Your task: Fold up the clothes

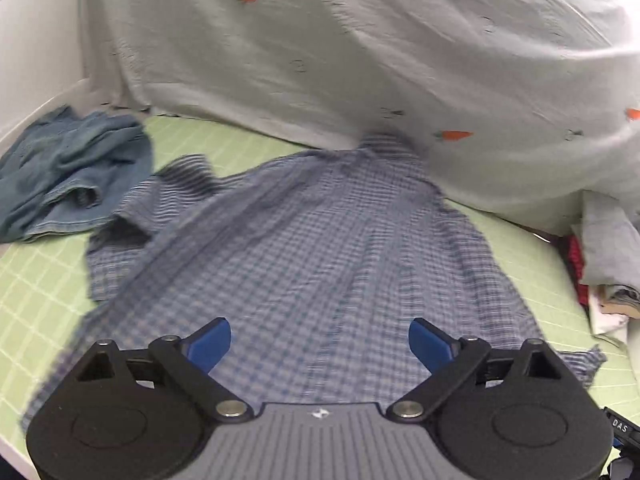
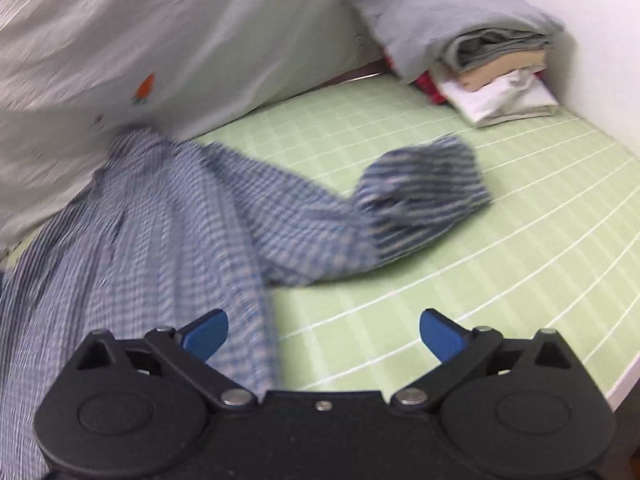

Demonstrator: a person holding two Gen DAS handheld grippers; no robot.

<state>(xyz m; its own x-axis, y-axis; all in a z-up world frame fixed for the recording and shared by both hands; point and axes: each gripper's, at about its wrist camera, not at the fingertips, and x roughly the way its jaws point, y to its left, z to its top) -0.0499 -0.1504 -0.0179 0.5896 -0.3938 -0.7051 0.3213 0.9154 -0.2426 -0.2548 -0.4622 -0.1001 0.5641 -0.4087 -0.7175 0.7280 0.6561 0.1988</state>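
A blue checked shirt lies spread on the green grid mat, collar end toward the far side. My left gripper hovers over its near hem, blue pads wide apart, nothing between them. In the right wrist view the same shirt lies to the left, one sleeve stretched out to the right across the mat. My right gripper stands open above the shirt's right edge; the cloth passes under the left pad, unpinched. Both views are motion-blurred.
A crumpled denim garment lies at the mat's far left. A pale quilt with carrot prints rises behind the shirt. A stack of folded clothes sits in the far right corner against a white wall.
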